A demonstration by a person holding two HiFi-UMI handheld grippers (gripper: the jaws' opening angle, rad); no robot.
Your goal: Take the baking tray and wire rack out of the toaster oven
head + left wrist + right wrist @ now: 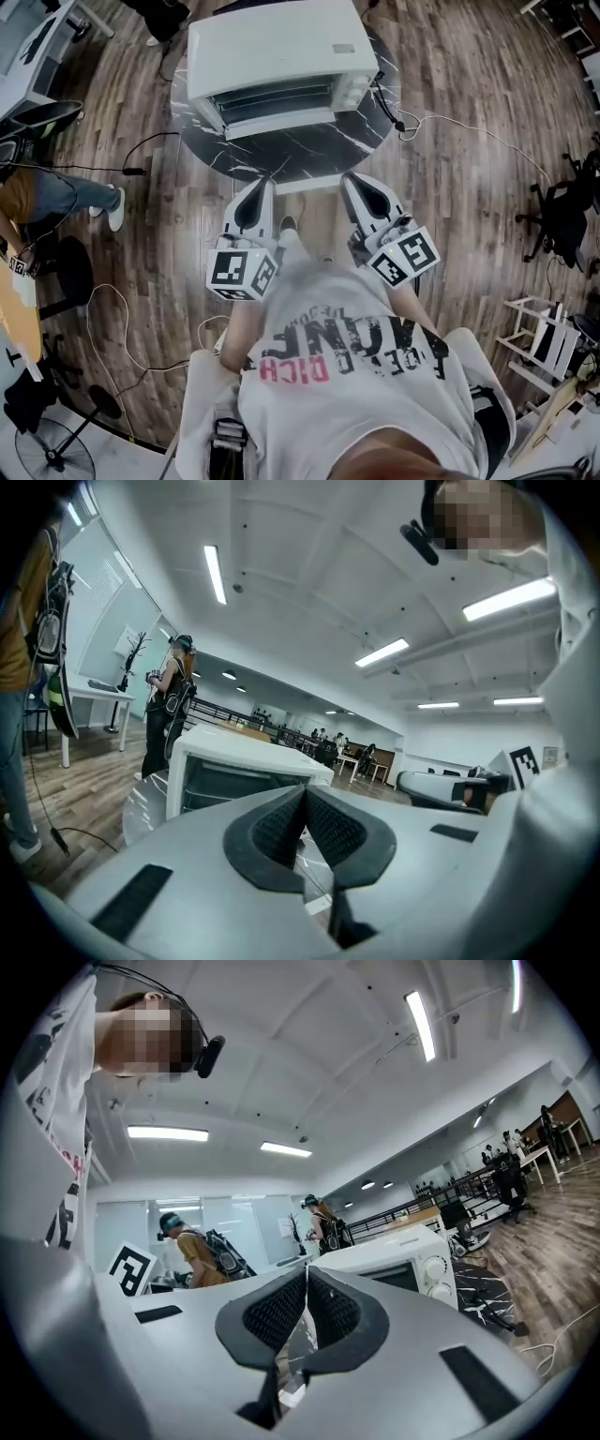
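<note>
Before me stands a round black marble table (300,155) on a wood-plank floor (469,197). A white cable (487,136) trails over the boards to my right, near a black office chair (562,220). To my left are a person in jeans (56,197) and a floor fan (52,450).

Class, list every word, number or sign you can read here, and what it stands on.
None reads clearly.
T-shirt: large print, upside down and blurred, unreadable.
Toaster oven: sticker on top too small to read.
Left gripper and right gripper: cubes carry square markers, no words.
</note>
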